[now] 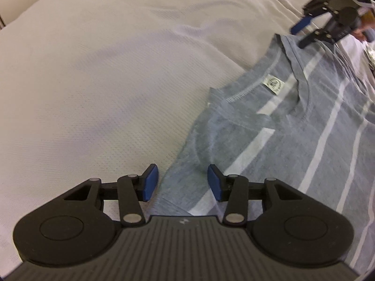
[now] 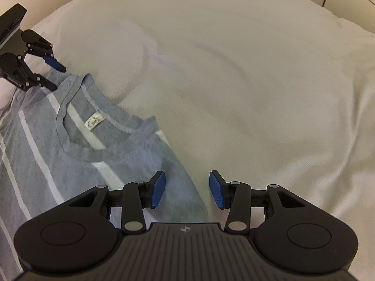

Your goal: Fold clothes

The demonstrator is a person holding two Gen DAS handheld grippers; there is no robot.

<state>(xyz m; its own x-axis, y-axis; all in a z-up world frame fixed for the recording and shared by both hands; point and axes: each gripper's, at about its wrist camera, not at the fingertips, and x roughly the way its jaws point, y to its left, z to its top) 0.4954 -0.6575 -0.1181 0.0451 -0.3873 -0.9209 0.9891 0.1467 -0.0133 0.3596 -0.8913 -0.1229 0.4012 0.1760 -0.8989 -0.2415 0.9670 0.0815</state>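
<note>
T-shirt (image 1: 293,140) flat on bedsheet (image 1: 105,82), collar toward pillows

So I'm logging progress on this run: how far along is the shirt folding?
Done: the grey striped T-shirt lies on the white bedding, collar and label up; its sides look folded in, though I can't confirm it. In hand: nothing yet. The left gripper and right gripper hover open at the two shoulder corners, fabric between the fingers but not pinched. Left: grip both corners and fold the shirt over.
</note>
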